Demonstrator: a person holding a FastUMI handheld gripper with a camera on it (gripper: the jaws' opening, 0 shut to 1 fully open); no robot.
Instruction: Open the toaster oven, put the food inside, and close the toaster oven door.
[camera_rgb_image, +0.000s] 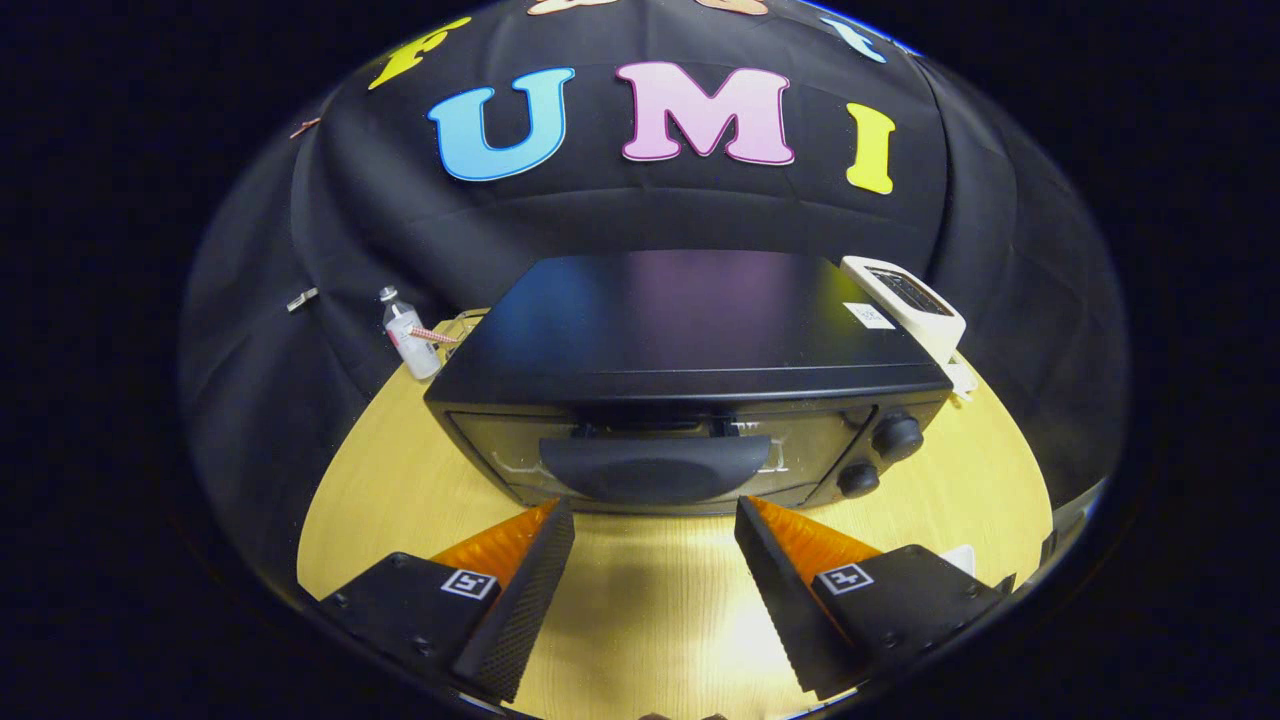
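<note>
Pale wood-grain tabletop (400, 500) spreads under the scene, backed by black cloth draped as the booth's wall. Just ahead of the hand-held gripper (655, 520) stands the toaster oven (690, 380), a black box with a smooth, faintly glossy flat top that catches a purple sheen. Its door is closed; the dark glass front carries a wide, curved matte handle (655, 468) that sits just beyond the fingertips, between them. Two round black knobs (897, 435) are stacked on the panel to the right of the door. The hand-held gripper is spread wide and holds nothing; its fingers (520, 590) are black wedges with a fine dotted grip texture inside and ribbed orange backs. Beyond the oven to the left a small clear bottle (408, 340) stands tilted. Behind its right rear corner sits a white toaster (905, 305).
</note>
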